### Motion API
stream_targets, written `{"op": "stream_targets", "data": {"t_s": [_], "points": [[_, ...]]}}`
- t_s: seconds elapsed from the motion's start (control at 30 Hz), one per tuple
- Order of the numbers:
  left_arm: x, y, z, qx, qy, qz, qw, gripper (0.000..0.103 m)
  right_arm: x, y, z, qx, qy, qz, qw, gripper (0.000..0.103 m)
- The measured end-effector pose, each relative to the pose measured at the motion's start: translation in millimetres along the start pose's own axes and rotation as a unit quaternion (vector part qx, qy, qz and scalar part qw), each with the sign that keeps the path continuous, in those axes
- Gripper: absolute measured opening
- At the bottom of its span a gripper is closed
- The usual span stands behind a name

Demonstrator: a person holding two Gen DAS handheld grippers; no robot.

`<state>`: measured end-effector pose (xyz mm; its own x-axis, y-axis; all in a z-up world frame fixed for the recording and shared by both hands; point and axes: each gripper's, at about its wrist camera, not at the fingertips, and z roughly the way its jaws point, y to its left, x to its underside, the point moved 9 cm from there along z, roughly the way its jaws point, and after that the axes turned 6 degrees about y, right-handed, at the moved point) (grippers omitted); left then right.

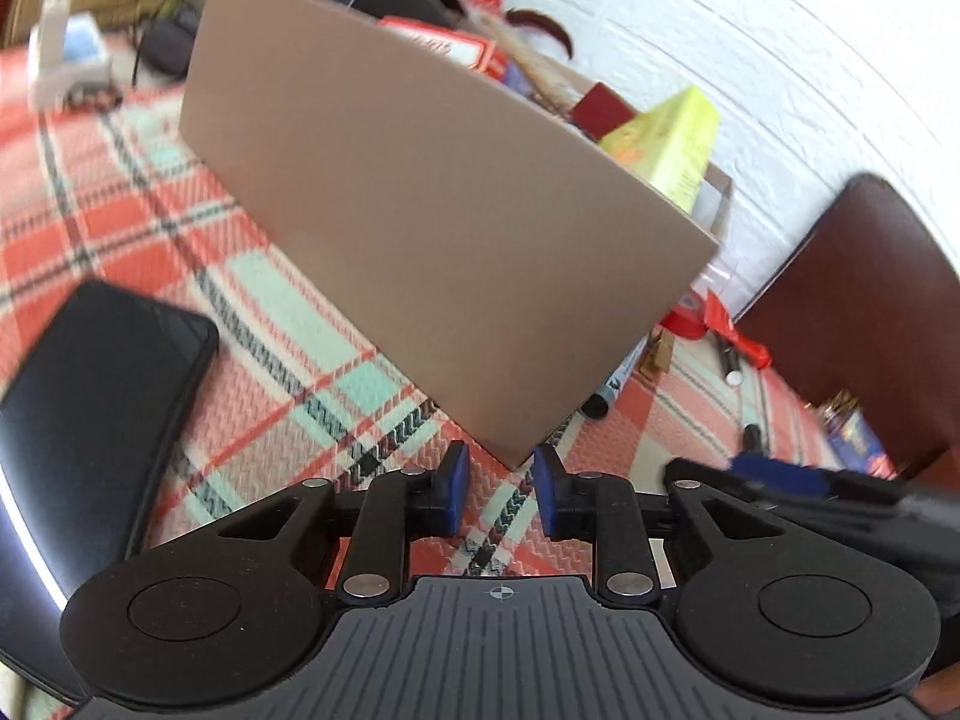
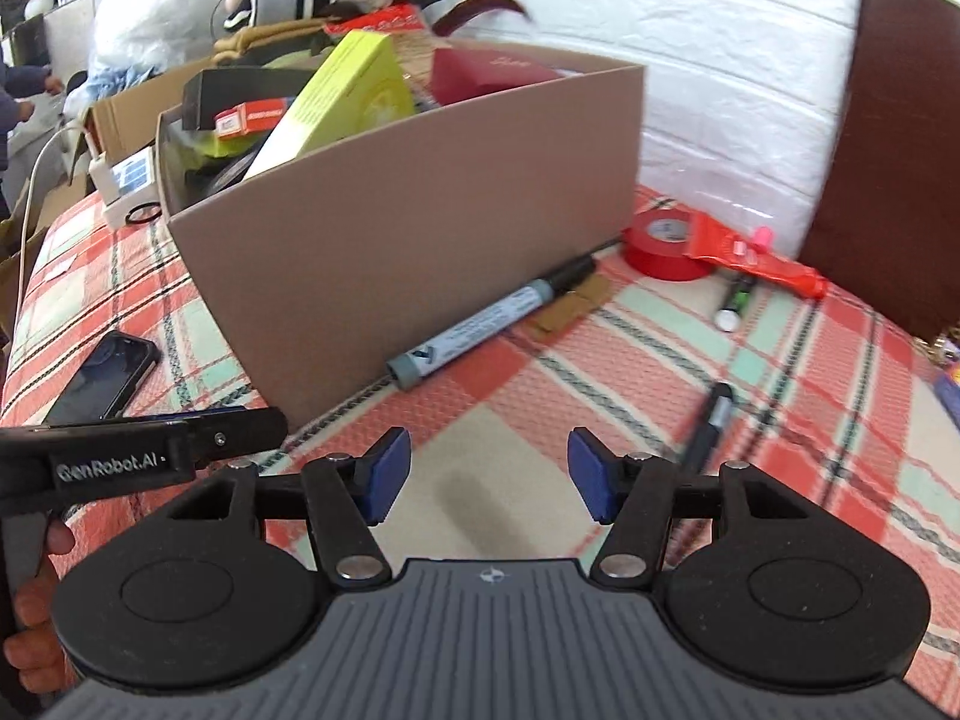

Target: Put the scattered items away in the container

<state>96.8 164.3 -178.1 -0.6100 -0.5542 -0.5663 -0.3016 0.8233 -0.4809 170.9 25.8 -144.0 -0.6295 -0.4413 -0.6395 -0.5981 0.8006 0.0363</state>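
Observation:
A brown cardboard box (image 2: 408, 210) (image 1: 432, 222) stands on the plaid tablecloth, holding a yellow-green box (image 2: 348, 96) (image 1: 672, 138), a dark red box (image 2: 486, 75) and other items. A grey marker (image 2: 486, 324) (image 1: 612, 387) lies against its side. Beyond sit a red tape roll (image 2: 663, 243) (image 1: 684, 312), an orange packet (image 2: 750, 255), a green pen (image 2: 735, 300) and a dark pen (image 2: 708, 423). My right gripper (image 2: 489, 477) is open and empty above the cloth, short of the marker. My left gripper (image 1: 498, 489) is open and empty at the box's near corner.
A black phone (image 2: 99, 381) (image 1: 90, 402) lies left of the box. A white charger unit (image 2: 123, 189) (image 1: 60, 69) sits at the far left. A dark brown chair back (image 2: 900, 150) (image 1: 858, 324) stands at the table's right edge. A white brick wall is behind.

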Motion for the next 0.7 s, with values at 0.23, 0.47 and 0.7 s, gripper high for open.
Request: {"op": "stream_targets", "data": {"t_s": [0.23, 0.47, 0.7], "points": [[-4.8, 11.9, 3.9, 0.059, 0.036, -0.051, 0.9963, 0.025, -10.5, 14.8, 26.4, -0.012, 0.006, -0.011, 1.000, 0.060], [-3.8, 3.0, 3.4, 0.061, 0.038, -0.042, 0.9966, 0.025, -22.6, 13.6, 47.2, 0.006, -0.001, -0.018, 1.000, 0.058], [-2.1, -6.9, 3.1, 0.063, 0.040, -0.031, 0.9967, 0.035, -13.6, -34.1, 25.5, 0.062, -0.002, 0.069, 0.996, 0.058]]}}
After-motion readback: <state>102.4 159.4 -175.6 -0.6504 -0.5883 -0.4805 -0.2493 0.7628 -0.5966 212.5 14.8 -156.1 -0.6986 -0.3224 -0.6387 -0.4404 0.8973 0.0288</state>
